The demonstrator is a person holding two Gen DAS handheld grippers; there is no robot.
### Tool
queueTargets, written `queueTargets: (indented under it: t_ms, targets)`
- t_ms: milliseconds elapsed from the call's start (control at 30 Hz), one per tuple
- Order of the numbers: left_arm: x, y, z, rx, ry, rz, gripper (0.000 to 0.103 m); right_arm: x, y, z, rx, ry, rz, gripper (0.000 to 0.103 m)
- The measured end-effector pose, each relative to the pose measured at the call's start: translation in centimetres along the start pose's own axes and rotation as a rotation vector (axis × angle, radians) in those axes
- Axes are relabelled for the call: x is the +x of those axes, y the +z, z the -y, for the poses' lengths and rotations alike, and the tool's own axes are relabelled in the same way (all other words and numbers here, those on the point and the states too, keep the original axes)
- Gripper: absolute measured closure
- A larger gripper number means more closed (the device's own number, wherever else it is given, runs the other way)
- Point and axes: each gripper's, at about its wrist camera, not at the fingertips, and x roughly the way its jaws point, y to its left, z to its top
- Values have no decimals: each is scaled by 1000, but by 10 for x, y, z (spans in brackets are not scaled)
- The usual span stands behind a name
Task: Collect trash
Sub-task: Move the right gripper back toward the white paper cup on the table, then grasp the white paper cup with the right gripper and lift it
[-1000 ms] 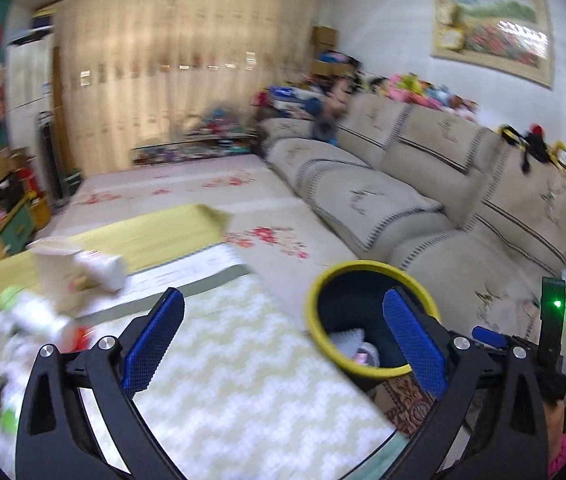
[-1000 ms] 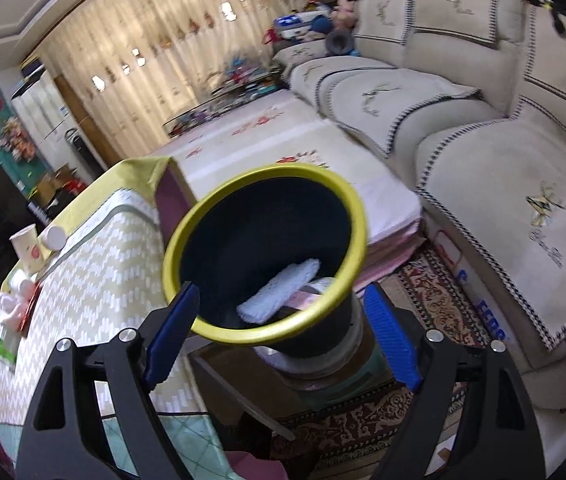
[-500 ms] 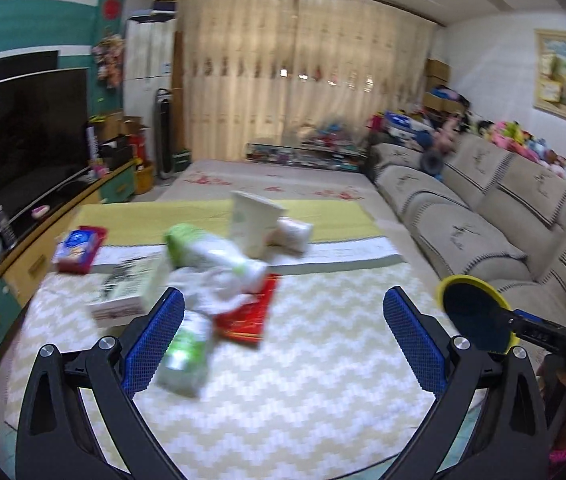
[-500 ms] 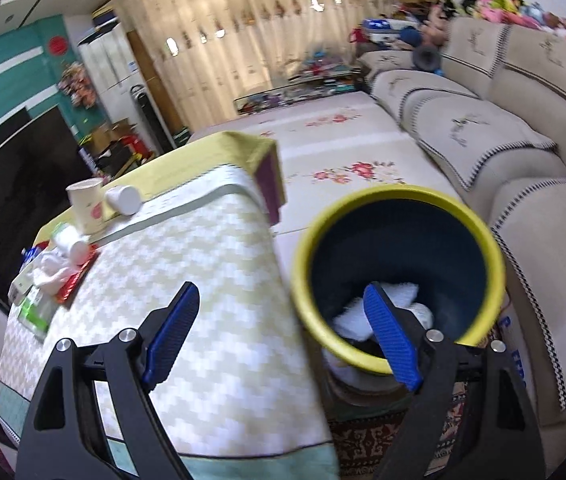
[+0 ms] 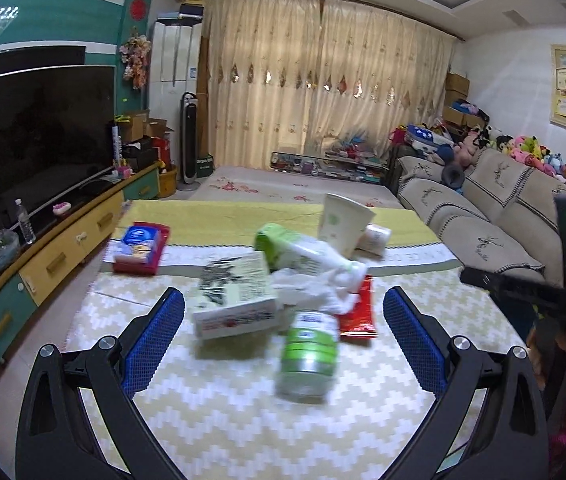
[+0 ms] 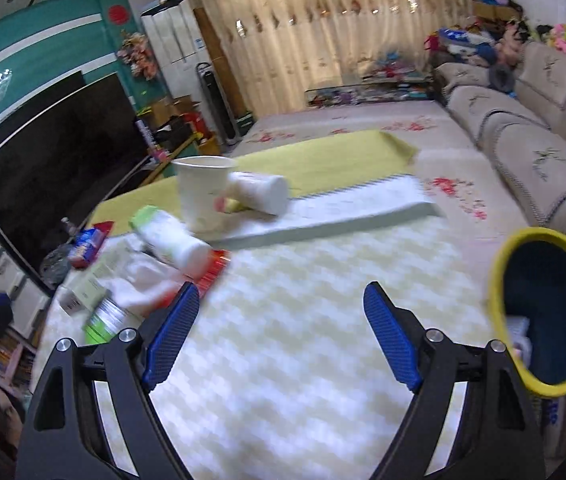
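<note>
While the trash pile (image 5: 283,288) lies bunched on the zigzag tablecloth (image 5: 243,420), I see it dead ahead of my left gripper (image 5: 283,336), whose blue pads are spread wide with nothing between them. At the near edge of the pile a green-labelled can (image 5: 309,356) lies on its side, blurred. At its 10 o'clock a white carton (image 5: 235,300) leans against crumpled white wrapping (image 5: 315,288), and a red packet (image 5: 359,312) lies just beside the can at 2 o'clock. Across the top of the heap a green-and-white tube (image 5: 303,252) rests tilted, and behind it, at 12 o'clock, a paper cup (image 5: 343,228) stands with a small white pot (image 5: 375,236) on its side touching it. Well apart at 10 o'clock lies a red-and-blue pack (image 5: 139,246).

My right gripper (image 6: 279,336) is likewise spread and carrying nothing, over bare cloth; from there the pile sits at 10 o'clock and the yellow-rimmed bin (image 6: 545,312) at 3 o'clock, off the table edge, with something pale inside. Beyond the table are a television (image 5: 31,136) at 9 o'clock and a sofa (image 5: 483,220) at 2 o'clock.
</note>
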Motion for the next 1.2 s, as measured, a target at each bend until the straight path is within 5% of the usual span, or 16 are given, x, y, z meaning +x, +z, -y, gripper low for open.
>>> queueTargets:
  t_ms: [300,967,1033,1200]
  targets:
    - [13,-11,-27,-28,24,24,5,76,49,-67,-11,-17,-9,23]
    - [58,-18,-50,-60,83,16,5,167,80,-92,22,-160,-32,22]
    - [59,-19,-47,-47,84,14,5,169,80,-92,22,-164,-28,40]
    - [62,-21,-39,0,102,8,5,161,78,-89,22,-144,-6,49]
